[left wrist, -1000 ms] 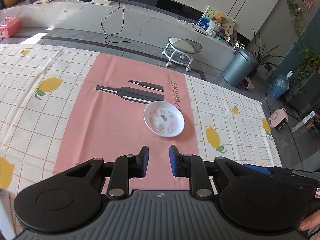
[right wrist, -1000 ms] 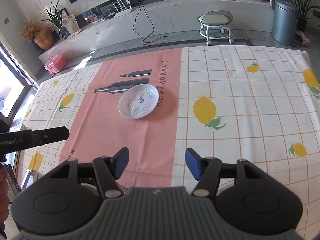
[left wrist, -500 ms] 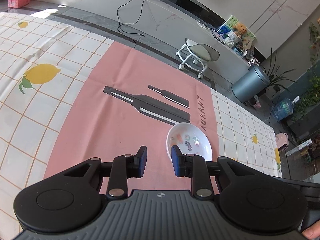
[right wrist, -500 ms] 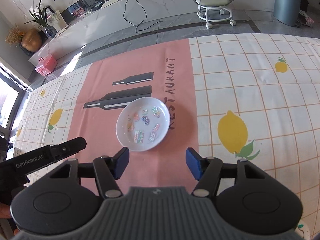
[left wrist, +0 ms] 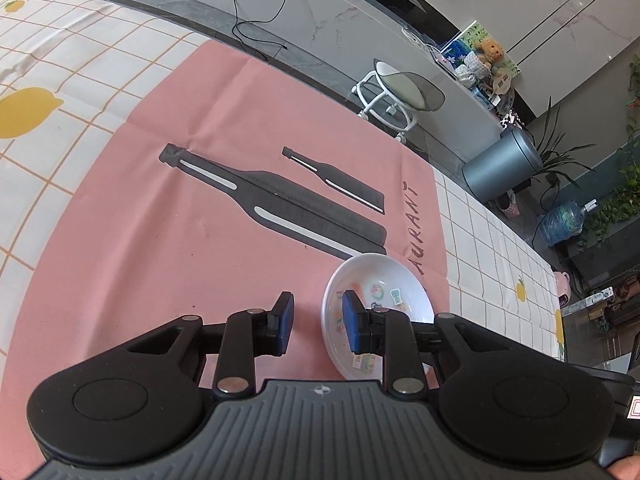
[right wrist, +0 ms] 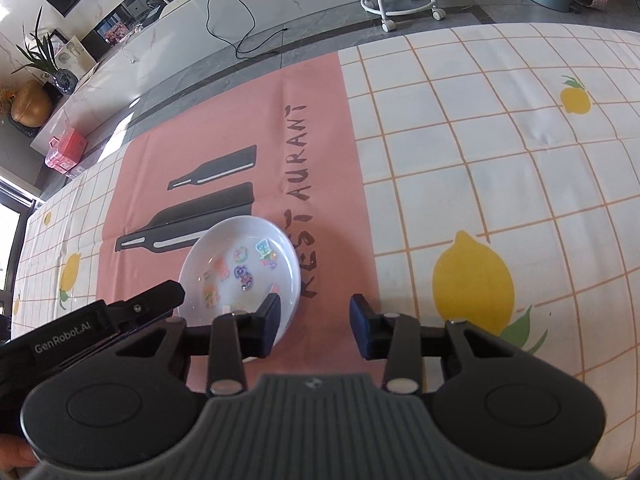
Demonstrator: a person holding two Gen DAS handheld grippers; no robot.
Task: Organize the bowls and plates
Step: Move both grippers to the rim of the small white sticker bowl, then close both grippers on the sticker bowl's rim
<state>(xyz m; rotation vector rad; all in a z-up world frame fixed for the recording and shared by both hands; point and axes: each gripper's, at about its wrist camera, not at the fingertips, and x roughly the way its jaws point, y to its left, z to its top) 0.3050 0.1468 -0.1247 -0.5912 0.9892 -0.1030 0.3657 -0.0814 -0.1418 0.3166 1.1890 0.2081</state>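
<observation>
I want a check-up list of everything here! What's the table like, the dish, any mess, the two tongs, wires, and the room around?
Surface: checked lemon tablecloth with a pink mat printed with bottles.
Job's things: one white bowl with colourful stickers inside, on the pink mat.
Clutter: nothing seen on the table.
Grippers: left tongs open, astride the bowl's near-left rim, one finger over the inside; right tongs open, left finger over the bowl's near-right edge.
Cables: black cable on the floor.
Surroundings: white stool, grey bin, teddy bear, potted plants, pink box.
</observation>
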